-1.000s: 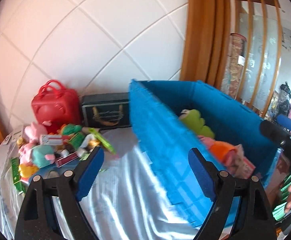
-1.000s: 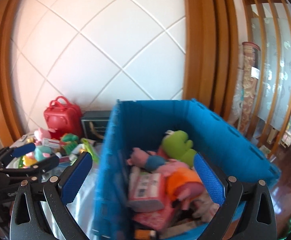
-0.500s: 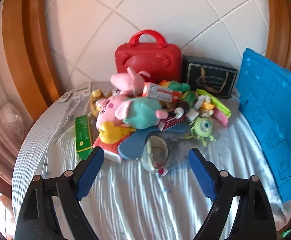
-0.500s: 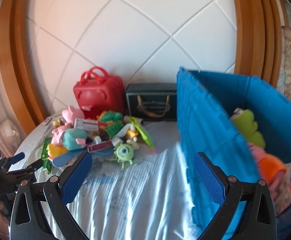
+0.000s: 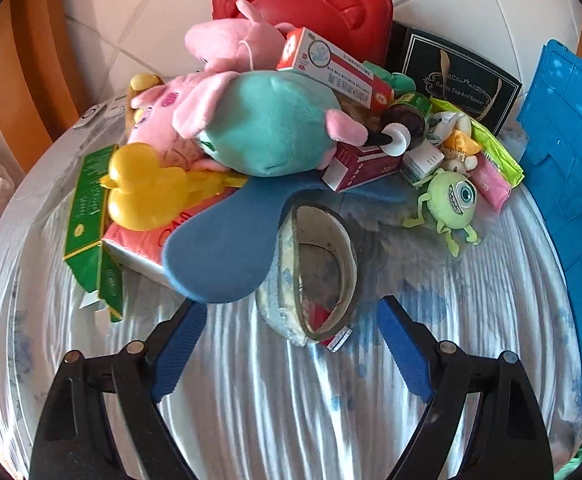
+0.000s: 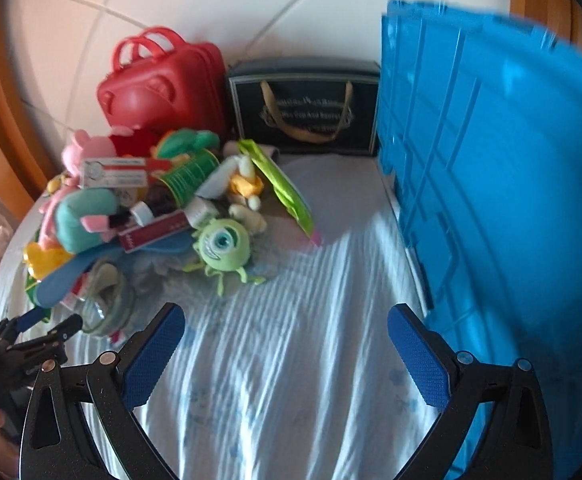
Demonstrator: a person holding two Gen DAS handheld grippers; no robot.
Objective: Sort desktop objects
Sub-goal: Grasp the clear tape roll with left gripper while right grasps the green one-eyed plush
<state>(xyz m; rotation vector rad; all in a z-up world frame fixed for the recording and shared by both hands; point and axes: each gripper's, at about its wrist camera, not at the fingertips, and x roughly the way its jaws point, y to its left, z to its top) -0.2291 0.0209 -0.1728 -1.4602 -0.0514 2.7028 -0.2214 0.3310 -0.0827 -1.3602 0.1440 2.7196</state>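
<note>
A pile of toys and boxes lies on the white cloth-covered table (image 5: 275, 400). It holds a teal and pink plush (image 5: 267, 128), a yellow duck (image 5: 143, 188), a blue paddle-shaped piece (image 5: 219, 252) and a green one-eyed monster plush (image 5: 451, 200) (image 6: 223, 246). My left gripper (image 5: 290, 304) is open, its jaws standing on either side of a greyish round roll (image 5: 311, 272) at the pile's near edge without touching it. My right gripper (image 6: 285, 312) is open over bare cloth, between the pile and the blue crate (image 6: 491, 200). The left gripper (image 6: 39, 324) shows at the right wrist view's lower left.
A red carry case (image 5: 303, 4) (image 6: 163, 84) and a dark gift box (image 5: 459, 80) (image 6: 307, 112) stand against the tiled wall behind the pile. The blue crate (image 5: 571, 200) walls off the right side. A green carton (image 5: 87, 200) lies at the pile's left.
Both grippers have swung left and down, away from the blue crate and its contents, towards the pile. The left one now sits low at the greyish roll. Both jaws stayed open.
</note>
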